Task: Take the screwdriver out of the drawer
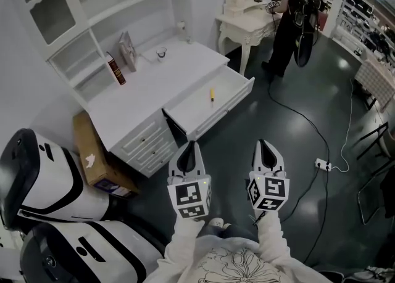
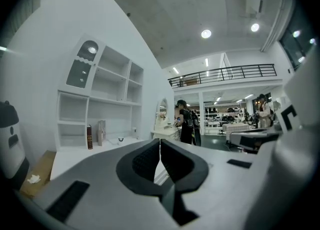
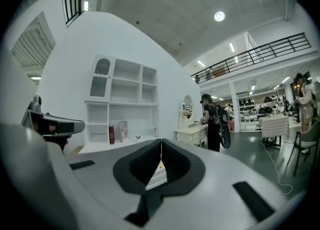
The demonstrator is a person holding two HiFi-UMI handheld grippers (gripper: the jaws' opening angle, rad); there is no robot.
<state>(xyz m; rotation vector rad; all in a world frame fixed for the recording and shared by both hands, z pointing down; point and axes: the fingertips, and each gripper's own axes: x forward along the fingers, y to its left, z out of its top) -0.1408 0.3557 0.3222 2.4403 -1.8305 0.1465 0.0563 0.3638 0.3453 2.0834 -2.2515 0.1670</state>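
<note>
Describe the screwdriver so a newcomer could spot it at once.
Start at the white desk under the shelf unit; its one open drawer juts toward the room. The screwdriver lies on the drawer's floor, small with a yellow handle. The red book and the glass stand on the desktop, not in the drawer.

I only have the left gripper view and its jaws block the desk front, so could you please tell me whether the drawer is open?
Observer: Yes, the head view shows the drawer pulled out from the desk.
Operator: Thank you. Is the screwdriver inside?
Observer: Yes, the screwdriver, yellow-handled, lies on the drawer floor.
Operator: And the right gripper?
Observer: The right gripper is shut, empty, and short of the drawer.
</note>
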